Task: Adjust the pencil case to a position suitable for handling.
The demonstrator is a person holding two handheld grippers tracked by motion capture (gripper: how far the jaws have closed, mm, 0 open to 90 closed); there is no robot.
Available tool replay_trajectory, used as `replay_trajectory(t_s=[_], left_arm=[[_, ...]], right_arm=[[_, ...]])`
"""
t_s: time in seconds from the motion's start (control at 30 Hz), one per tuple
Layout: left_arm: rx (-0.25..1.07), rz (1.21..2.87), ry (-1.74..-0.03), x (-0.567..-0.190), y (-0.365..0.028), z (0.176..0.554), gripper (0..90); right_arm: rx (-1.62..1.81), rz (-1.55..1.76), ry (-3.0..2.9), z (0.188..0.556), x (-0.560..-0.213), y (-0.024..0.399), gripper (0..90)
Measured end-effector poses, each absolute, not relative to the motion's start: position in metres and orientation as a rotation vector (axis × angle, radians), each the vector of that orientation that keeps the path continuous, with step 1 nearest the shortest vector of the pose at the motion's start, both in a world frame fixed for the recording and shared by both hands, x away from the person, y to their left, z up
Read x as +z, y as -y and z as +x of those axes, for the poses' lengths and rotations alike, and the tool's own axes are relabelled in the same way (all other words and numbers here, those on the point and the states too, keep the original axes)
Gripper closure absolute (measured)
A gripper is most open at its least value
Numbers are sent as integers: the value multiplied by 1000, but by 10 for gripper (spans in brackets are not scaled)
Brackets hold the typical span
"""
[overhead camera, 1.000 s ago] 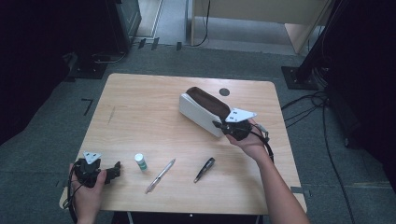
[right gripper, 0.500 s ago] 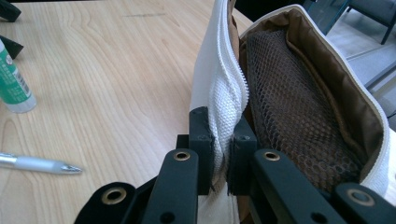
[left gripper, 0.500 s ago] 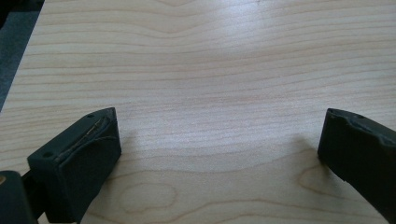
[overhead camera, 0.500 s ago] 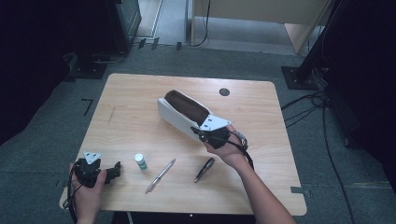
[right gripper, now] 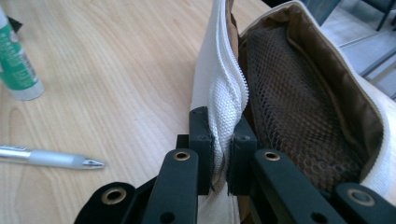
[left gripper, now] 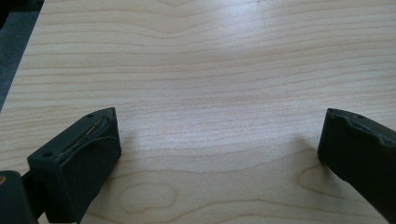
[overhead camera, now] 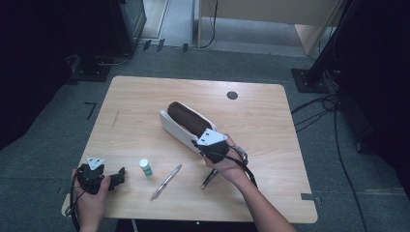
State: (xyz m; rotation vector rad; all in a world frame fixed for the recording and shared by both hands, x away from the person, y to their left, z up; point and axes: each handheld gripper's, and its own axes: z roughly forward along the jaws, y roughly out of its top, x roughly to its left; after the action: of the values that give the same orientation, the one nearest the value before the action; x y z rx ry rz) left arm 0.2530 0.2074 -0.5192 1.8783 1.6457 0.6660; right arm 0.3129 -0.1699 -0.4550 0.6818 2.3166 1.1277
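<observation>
My right gripper (right gripper: 223,140) pinched the zipper edge of the open white fabric pencil case with brown mesh lining (overhead camera: 183,121), which lay at the middle of the light wooden table (overhead camera: 261,116). My left gripper (overhead camera: 116,178), jaws spread wide and holding nothing, rested at the table's near-left corner.

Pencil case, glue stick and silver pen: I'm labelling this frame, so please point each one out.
pencil case (overhead camera: 183,115), high view, on its dark open interior.
glue stick (overhead camera: 145,167), high view, on its green-labelled body.
silver pen (overhead camera: 166,181), high view, on the middle of its barrel.
</observation>
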Motion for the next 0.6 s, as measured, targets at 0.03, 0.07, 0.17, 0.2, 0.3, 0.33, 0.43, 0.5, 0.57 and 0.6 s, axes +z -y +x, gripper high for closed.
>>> replay_trajectory(t_s=[0.03, 0.07, 0.17, 0.2, 0.3, 0.33, 0.43, 0.5, 0.57, 0.6], left_arm=[[666, 1879, -1645, -519, -207, 253, 0], [666, 1879, -1645, -519, -207, 253, 0], [666, 1880, -1645, -519, -207, 253, 0], [666, 1880, -1646, -519, -207, 253, 0], [664, 1883, -1643, -519, -207, 253, 0], [665, 1880, -1643, -519, -207, 253, 0], [664, 1882, -1644, -519, -207, 253, 0], [664, 1881, -1644, -519, -207, 253, 0], [664, 1882, -1644, -519, -207, 253, 0], [664, 1882, -1643, -519, -207, 253, 0]], right_arm=[[1122, 678, -2314, 313, -456, 170, 839], [1119, 677, -2317, 312, -457, 169, 838], [1150, 697, -2350, 312, -460, 169, 805], [1156, 699, -2356, 312, -462, 169, 755], [1189, 719, -2359, 311, -462, 171, 631], [1217, 726, -2353, 311, -461, 173, 584], [1261, 776, -2356, 311, -455, 177, 405], [1269, 787, -2355, 310, -453, 178, 376], [1286, 806, -2340, 308, -449, 180, 347], [1300, 815, -2327, 305, -444, 184, 320]])
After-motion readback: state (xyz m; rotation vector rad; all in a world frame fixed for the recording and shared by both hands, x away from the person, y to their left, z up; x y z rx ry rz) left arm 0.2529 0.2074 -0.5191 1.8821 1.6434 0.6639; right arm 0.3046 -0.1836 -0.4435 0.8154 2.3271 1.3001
